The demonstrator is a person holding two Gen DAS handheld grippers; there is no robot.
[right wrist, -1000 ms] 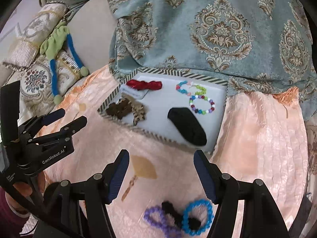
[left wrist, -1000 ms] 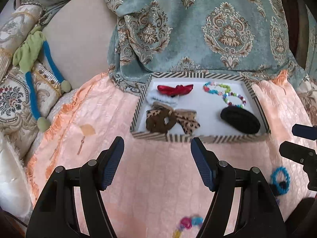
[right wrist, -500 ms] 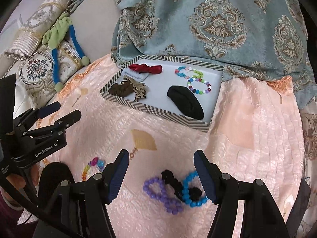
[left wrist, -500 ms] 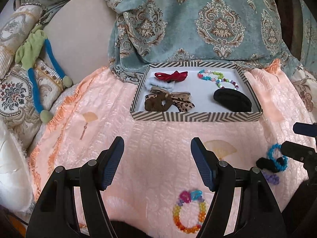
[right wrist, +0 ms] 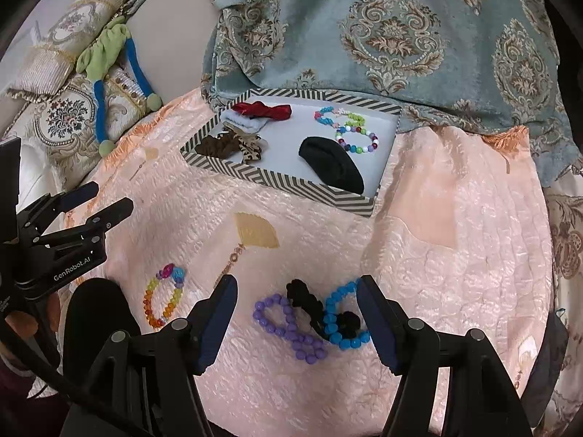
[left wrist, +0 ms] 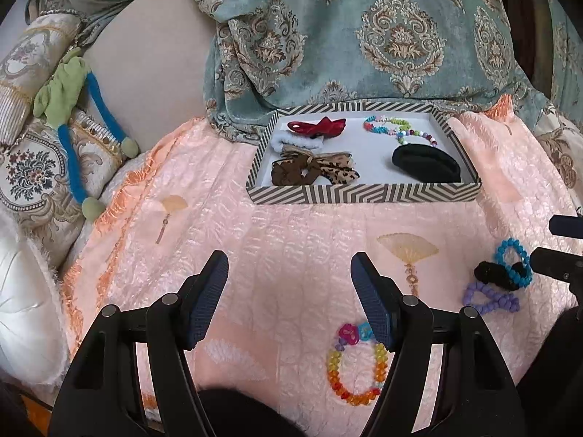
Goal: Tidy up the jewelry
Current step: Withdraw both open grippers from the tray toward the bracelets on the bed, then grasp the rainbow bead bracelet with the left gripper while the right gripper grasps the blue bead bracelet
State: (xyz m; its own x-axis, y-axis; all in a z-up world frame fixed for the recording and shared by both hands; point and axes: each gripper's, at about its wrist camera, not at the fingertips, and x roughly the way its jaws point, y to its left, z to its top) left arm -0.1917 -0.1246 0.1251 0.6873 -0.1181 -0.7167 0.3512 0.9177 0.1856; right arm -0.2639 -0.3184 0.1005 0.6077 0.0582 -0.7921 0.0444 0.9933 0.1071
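Peach bedspread (left wrist: 291, 225) fills both frames. Left claw (left wrist: 289, 291) gapes wide, empty. Right claw (right wrist: 297, 307) gapes wide, empty, around the tangled bracelets (right wrist: 309, 318) at lower centre.

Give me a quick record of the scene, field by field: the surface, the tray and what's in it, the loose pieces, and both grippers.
surface: peach quilted cloth
tray: striped box tray, at the far edge of the cloth
in tray: red bow, white scrunchie, leopard bow, black hair piece, two beaded bracelets
loose on cloth: rainbow bracelet; purple bracelet, blue bracelet and black scrunchie tangled together
left gripper: open, holding nothing, near the rainbow bracelet
right gripper: open, holding nothing, fingers either side of the tangle
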